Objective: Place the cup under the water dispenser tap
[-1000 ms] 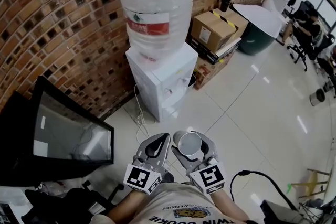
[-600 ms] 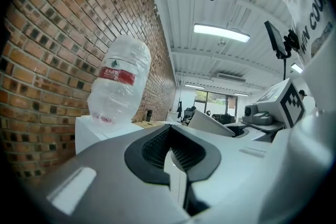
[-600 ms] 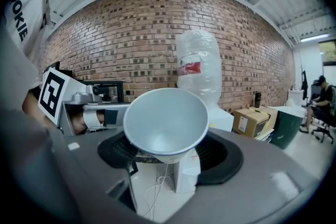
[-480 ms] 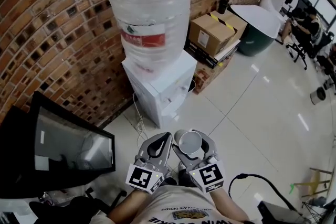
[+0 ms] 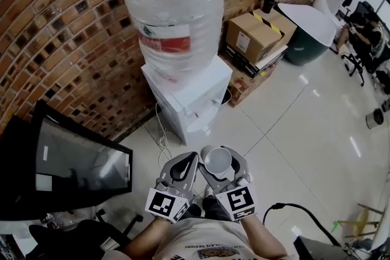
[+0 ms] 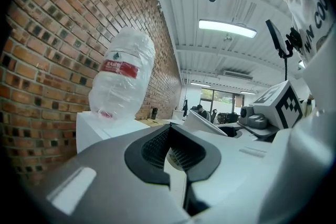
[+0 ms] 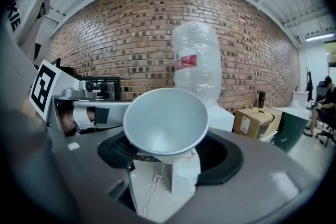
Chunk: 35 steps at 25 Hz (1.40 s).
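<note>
- Your right gripper has its dark fingers clamped round a smooth, pale, cone-shaped cup.
- Your left gripper, just beside it, has its ribbed black fingers closed on nothing.
- You hold the cup above the floor, short of the boxy white dispenser with its crinkled clear bottle.
- A rough brick wall stands behind the dispenser, and the floor is glossy pale tile.

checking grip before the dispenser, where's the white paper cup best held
Round its tapered lower wall, coming from the side, as the right gripper does: the white paper cup widens upward, so its open rim sits clear above the pads.
</note>
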{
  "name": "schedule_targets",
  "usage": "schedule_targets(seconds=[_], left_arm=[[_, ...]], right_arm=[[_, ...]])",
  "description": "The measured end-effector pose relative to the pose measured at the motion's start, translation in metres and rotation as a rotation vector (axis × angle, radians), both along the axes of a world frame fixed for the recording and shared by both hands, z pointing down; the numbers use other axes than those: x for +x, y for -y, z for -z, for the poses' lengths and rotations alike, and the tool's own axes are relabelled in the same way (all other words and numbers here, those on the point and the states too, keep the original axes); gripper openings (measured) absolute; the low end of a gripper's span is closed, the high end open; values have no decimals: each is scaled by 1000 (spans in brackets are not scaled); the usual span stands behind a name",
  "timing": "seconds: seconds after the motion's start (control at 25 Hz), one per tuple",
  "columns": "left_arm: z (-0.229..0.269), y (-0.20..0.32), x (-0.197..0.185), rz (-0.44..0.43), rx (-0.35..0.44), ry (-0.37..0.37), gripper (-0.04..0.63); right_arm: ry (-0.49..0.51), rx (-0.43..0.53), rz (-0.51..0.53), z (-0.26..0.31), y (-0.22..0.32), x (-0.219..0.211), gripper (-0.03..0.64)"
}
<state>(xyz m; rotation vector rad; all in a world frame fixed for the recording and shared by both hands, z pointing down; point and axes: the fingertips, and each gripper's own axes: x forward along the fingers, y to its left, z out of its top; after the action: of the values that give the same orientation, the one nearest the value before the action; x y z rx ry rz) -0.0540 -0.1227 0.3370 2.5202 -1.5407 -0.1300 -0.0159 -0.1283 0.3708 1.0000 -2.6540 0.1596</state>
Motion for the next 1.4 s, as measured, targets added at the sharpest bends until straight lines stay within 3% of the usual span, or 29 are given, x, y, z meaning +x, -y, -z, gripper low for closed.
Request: schedule_targets(seconds=[0.44, 0.8, 1.4], left_arm=[[-53, 22, 3, 40, -73, 26, -9], [-114, 45, 3, 76, -115, 6, -9], [-221, 56, -10, 108, -172, 23, -9]], right_arm=[[3, -41, -18, -58, 41, -1, 328], [-28, -90, -32, -126, 69, -7, 328], [-79, -85, 32, -266, 114, -27, 327]])
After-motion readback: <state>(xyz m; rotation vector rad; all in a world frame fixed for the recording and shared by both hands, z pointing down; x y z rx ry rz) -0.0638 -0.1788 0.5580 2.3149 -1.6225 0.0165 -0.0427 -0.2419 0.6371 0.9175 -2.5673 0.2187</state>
